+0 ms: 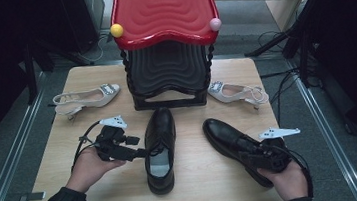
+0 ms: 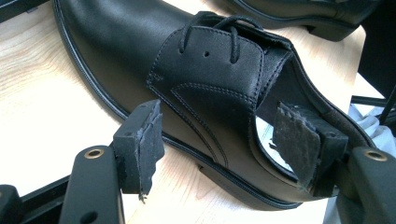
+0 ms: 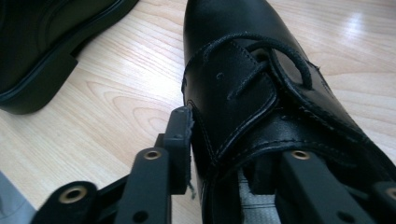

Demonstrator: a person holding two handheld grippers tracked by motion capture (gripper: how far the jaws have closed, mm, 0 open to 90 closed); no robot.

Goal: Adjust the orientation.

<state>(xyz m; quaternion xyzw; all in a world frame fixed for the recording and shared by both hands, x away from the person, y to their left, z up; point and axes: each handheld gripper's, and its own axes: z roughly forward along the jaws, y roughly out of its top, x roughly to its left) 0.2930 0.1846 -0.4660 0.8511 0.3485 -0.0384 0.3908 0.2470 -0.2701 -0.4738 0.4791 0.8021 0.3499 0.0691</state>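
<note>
two black lace-up shoes lie in front of the red-topped shoe rack [image 1: 163, 11] on the desk [image 1: 47, 159], two pale slingback heels beside it. the left gripper [image 1: 139, 152] has its jaws spread astride the left shoe [image 1: 161, 147] collar; the right gripper [image 1: 254, 149] jaws pinch the right shoe [image 1: 225, 136] side wall. soft leather could slip free if lifted.

Left black two-jaw gripper [image 1: 139, 152] held level in left hand [image 1: 89, 166], jaws spread wide. Right black two-jaw gripper [image 1: 252, 148] in right hand [image 1: 286, 178], angled forward-left, jaws part-closed.
</note>
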